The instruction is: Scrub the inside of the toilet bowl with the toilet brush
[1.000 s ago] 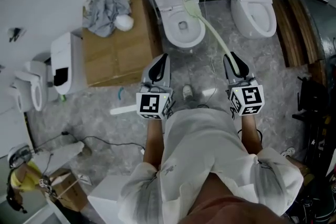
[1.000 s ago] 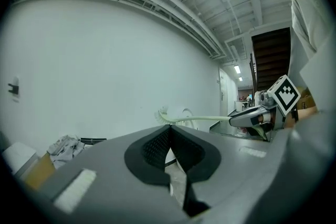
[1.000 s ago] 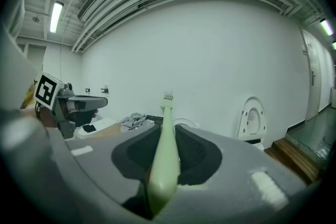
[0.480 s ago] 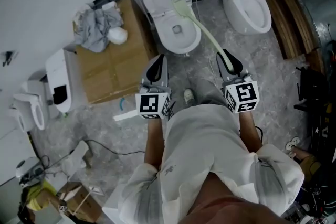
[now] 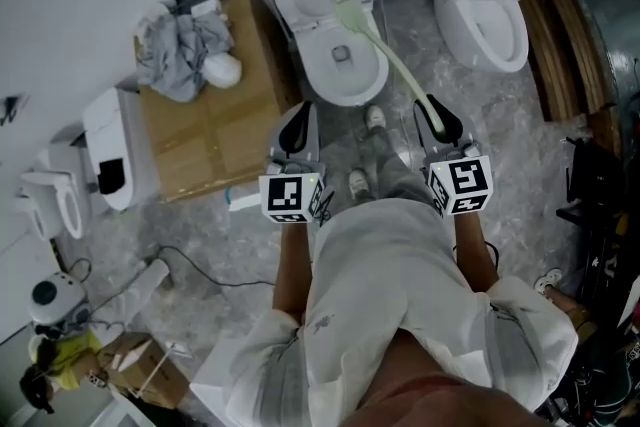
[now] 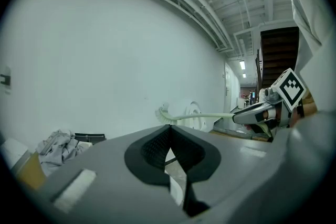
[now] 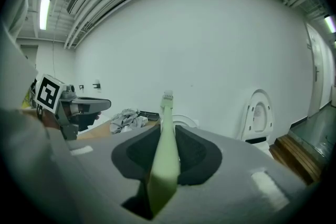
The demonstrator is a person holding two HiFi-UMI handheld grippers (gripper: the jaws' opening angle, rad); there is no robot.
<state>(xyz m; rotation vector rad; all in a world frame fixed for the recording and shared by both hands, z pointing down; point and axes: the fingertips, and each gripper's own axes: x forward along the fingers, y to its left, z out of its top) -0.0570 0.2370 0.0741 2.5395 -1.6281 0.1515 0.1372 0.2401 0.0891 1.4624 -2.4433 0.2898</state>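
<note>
Jaws of the right gripper [image 5: 433, 112] pinch the pale green toilet brush [image 5: 392, 62] by its handle, its bristle head over the rear of the open toilet bowl [image 5: 312, 75]. The left gripper [image 5: 300, 122] hangs alongside, jaws pressed together, empty.

Head view looks steeply down; gripper views sit low facing the white wall [image 7: 210, 50], all sharing the pale-green plastic toilet brush [image 5: 395, 65].

The toilet bowl [image 5: 372, 75] looks glossy and smooth, the toilet brush [image 5: 395, 65] pale plastic, the box [image 5: 215, 130] matt cardboard.
</note>
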